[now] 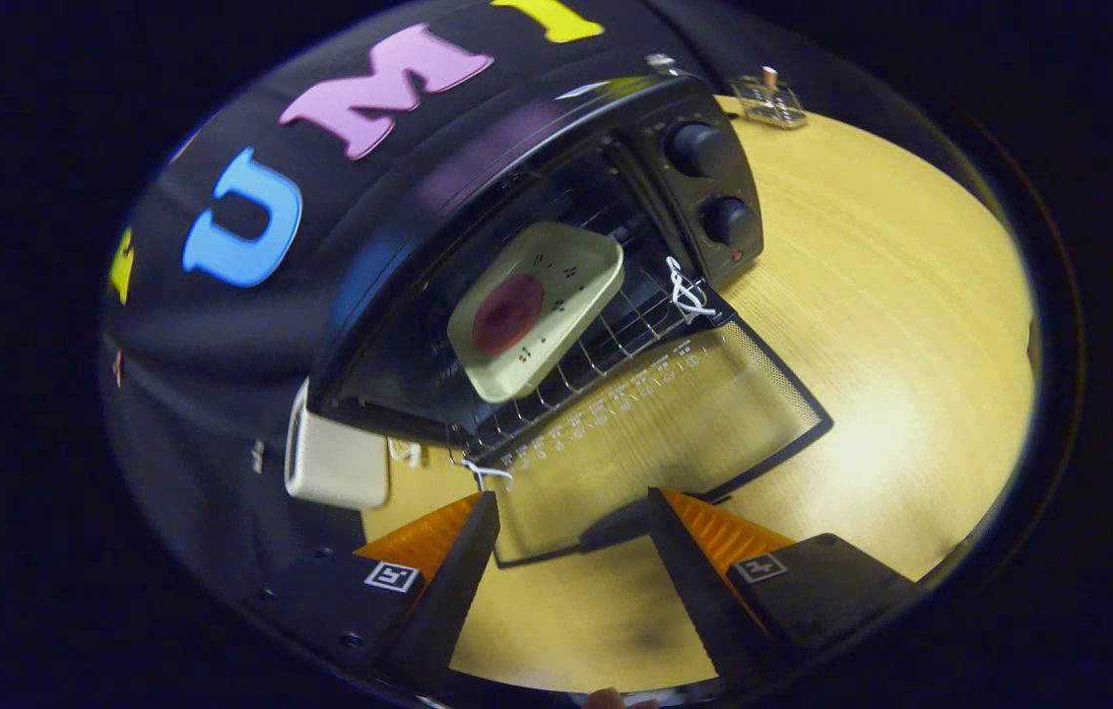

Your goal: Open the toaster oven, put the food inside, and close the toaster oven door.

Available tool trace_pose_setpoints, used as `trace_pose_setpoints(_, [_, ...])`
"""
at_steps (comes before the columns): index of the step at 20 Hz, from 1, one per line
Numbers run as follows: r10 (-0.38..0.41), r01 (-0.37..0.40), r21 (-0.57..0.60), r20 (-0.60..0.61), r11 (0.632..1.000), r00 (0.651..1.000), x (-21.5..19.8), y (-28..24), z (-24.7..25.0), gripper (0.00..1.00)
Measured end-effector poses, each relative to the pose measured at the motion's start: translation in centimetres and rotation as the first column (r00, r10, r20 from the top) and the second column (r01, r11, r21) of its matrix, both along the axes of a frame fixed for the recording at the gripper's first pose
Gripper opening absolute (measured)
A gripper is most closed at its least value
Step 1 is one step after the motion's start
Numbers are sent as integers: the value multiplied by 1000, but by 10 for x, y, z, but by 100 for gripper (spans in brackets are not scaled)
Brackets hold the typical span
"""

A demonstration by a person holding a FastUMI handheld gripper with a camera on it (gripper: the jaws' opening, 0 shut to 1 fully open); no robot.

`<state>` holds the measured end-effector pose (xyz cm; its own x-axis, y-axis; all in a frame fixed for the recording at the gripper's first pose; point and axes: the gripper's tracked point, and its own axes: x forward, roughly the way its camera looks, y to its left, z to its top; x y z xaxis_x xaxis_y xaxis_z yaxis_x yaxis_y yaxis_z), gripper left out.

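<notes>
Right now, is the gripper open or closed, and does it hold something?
Gripper: open, holding nothing; its fingers stand apart over the lowered toaster oven door, near its handle.

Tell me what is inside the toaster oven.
A pale tray holding a dark red food piece sits on the wire rack. The open gripper hovers before the lowered door. Deeper interior is dark.

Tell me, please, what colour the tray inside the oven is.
Pale cream tray, seen best in the gripper view.

Fingers apart over open door; plate inside oven.
</notes>
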<state>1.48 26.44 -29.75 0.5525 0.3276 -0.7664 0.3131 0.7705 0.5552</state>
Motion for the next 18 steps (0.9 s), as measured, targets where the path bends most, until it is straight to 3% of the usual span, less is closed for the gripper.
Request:
trace_pose_setpoints(3, [148,-156,-161,-60,975,987,-28,-2,-19,99])
trace_pose_setpoints(8, [258,-291,-281,-147,915,955,-44,3,-52,99])
trace_pose_setpoints(12, [265,-315,-349,-184,883,947,-41,-2,-79,100])
trace_pose_setpoints(18, [278,-313,-436,-144,844,950,-29,-7,-85,100])
